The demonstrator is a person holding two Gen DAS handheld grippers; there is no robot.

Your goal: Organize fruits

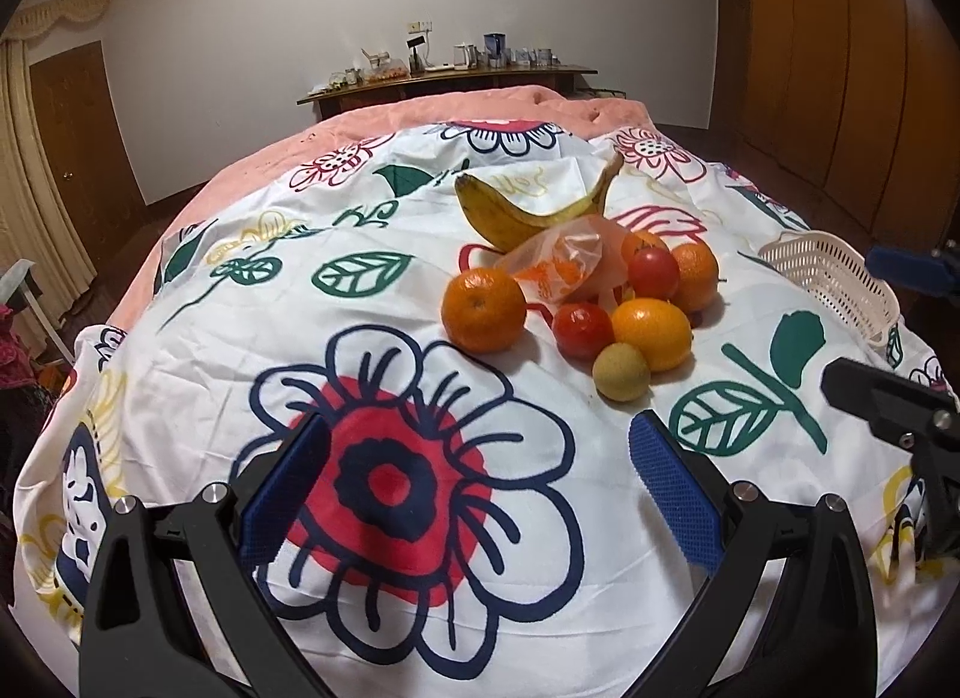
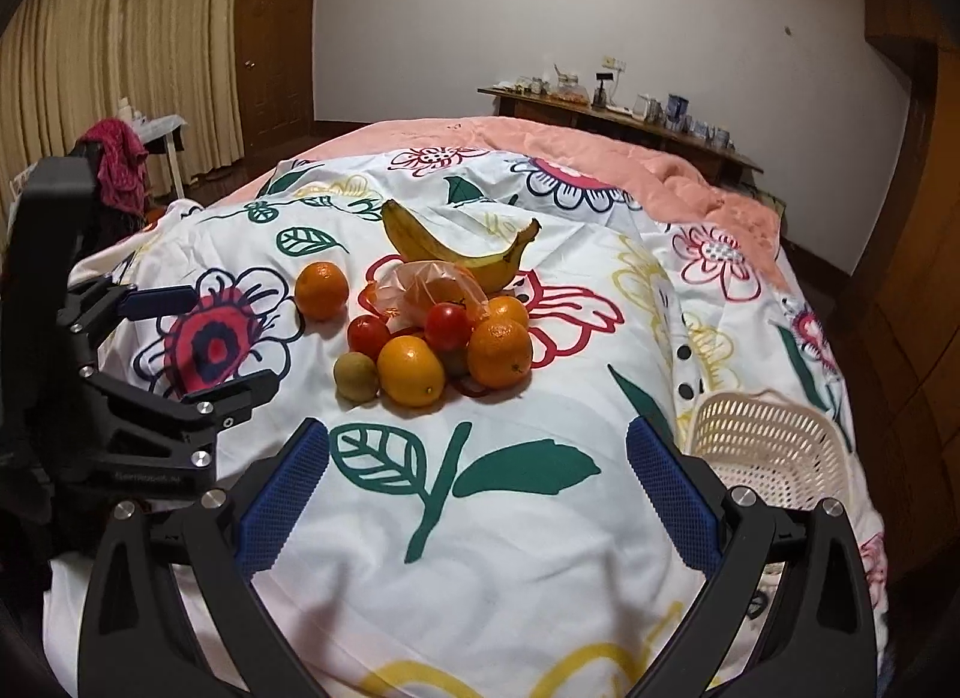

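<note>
Seemingly nothing has been sorted yet: the fruit is heaped mid-bed on the flowered sheet, and the white basket at the sheet's right edge appears empty. At the pile's near side a small green-brown fruit is touched by a yellow-orange citrus; two red tomatoes and another orange are packed just behind, partly under a crumpled plastic bag. A lone orange is set apart to the left, and a banana is curved behind the heap.

Every piece is judged still to be moved. The right gripper is held spread and empty before the pile; the left gripper is likewise spread, holding nothing. Open sheet is left between grippers and fruit, so approach room is judged ample. The basket is perched near the bed's drop-off, where a nudge could tip it.
</note>
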